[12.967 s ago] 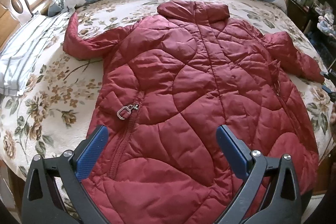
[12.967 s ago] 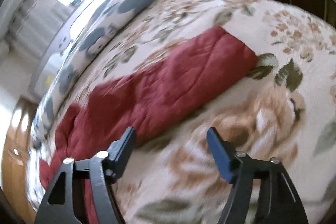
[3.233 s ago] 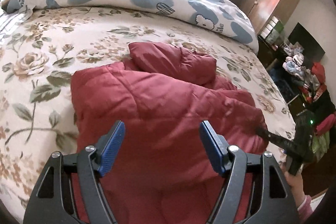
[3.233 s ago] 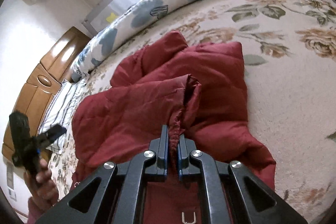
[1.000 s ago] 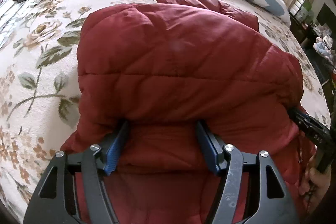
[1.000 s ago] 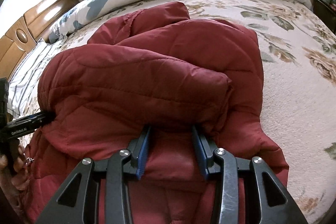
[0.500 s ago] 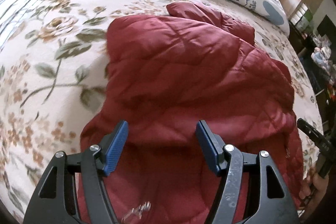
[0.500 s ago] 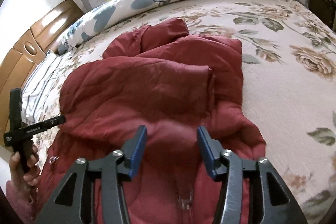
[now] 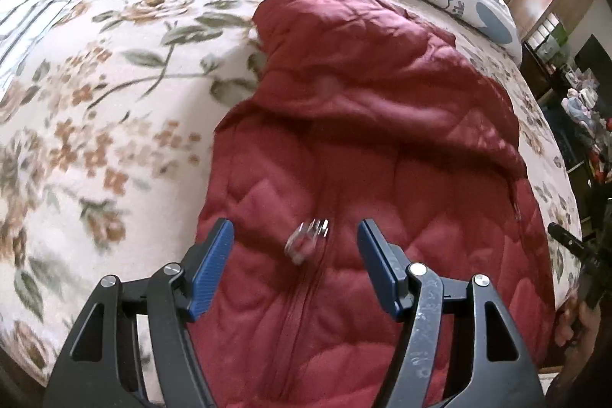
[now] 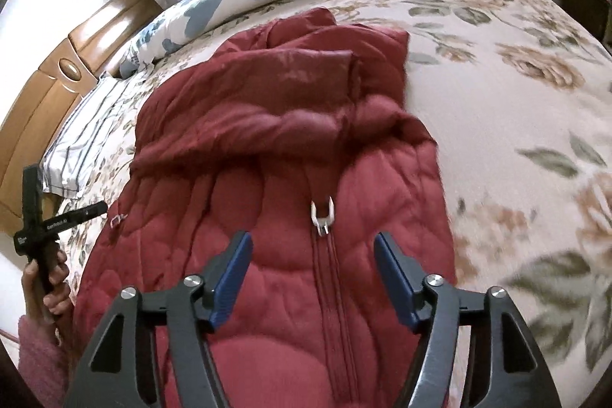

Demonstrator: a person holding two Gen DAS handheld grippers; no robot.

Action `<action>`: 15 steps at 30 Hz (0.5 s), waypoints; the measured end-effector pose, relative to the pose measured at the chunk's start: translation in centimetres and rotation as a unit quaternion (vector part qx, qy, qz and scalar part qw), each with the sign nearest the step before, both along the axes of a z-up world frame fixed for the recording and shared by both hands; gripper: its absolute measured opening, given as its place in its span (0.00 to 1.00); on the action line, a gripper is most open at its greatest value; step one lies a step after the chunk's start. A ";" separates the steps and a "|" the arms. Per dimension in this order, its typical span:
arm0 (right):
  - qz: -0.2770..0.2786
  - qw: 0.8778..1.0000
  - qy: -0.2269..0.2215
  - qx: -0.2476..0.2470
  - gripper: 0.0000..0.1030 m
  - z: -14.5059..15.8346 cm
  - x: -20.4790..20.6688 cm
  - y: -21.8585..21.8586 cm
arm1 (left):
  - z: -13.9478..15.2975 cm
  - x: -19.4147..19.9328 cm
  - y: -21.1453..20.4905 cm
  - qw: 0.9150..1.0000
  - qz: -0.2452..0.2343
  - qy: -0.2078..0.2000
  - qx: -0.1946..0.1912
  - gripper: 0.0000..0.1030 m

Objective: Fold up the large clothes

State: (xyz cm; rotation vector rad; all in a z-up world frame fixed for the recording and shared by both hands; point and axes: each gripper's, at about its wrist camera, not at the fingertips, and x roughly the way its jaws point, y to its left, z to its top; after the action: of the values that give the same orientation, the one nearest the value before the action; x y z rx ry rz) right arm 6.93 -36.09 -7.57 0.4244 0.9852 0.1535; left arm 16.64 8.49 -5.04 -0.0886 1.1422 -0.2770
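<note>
The floral bedspread point(image 10: 516, 109) filled the room's view, and on it lay the red quilted jacket point(image 10: 267, 148), its sleeves already folded in across the chest. It looked puffy, light and slippery, likely to spring back, so the padded hem near the zipper pull point(image 10: 322, 213) seemed the best place to pinch. The left gripper point(image 9: 294, 262) hung above the lower front with jaws spread wide, holding nothing. The right gripper point(image 10: 311, 278) was equally wide and empty.
</note>
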 end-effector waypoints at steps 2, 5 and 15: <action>-0.008 1.000 0.005 0.003 0.67 -0.1 -1.2 -0.5 | -0.2 -1.0 0.6 1.000 -0.001 0.006 0.000 0.66; -0.013 1.000 0.012 -0.001 0.68 -0.1 -3.1 -1.0 | -0.3 -2.3 1.4 1.000 -0.006 0.010 -0.006 0.66; -0.032 0.999 0.037 -0.015 0.68 -1.1 -7.8 -2.6 | -0.8 -5.6 4.0 1.000 0.012 0.018 -0.013 0.66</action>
State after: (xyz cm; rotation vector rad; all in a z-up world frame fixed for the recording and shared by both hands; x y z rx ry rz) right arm -0.87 -38.73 -8.65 0.4356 1.0449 0.0657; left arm 11.04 12.45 -5.86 -0.1312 1.1717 -0.2705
